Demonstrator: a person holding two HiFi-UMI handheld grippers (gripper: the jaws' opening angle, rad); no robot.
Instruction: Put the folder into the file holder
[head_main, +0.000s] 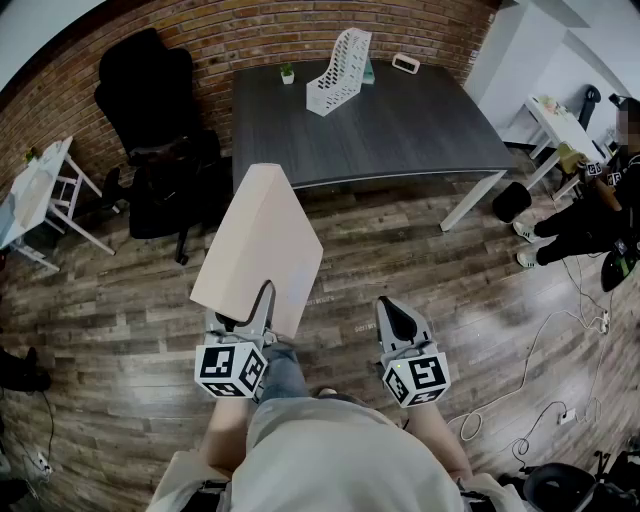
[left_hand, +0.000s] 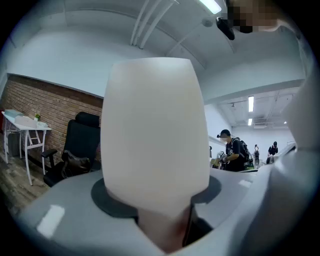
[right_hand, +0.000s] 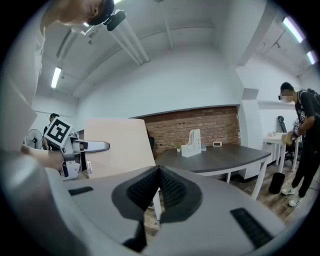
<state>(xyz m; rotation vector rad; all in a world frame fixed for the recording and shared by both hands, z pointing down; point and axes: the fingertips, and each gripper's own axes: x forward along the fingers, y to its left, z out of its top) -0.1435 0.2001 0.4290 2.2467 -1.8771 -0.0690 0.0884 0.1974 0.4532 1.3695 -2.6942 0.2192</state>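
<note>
A pale beige folder (head_main: 262, 245) stands tilted in front of me, its lower edge clamped in my left gripper (head_main: 252, 318). In the left gripper view the folder (left_hand: 155, 135) fills the middle and hides what lies ahead. The white lattice file holder (head_main: 338, 72) stands upright at the far side of the dark grey table (head_main: 400, 130). My right gripper (head_main: 398, 322) hangs beside the left one, shut and empty. From the right gripper view I see the folder (right_hand: 120, 147), the left gripper (right_hand: 97, 147), and the file holder (right_hand: 191, 143) on the table.
A black office chair (head_main: 158, 130) stands left of the table. A small potted plant (head_main: 287, 74) and a small white device (head_main: 405, 63) sit near the holder. A person (head_main: 590, 215) crouches at the right by a white side table (head_main: 565, 125). Cables (head_main: 545, 350) trail over the wood floor.
</note>
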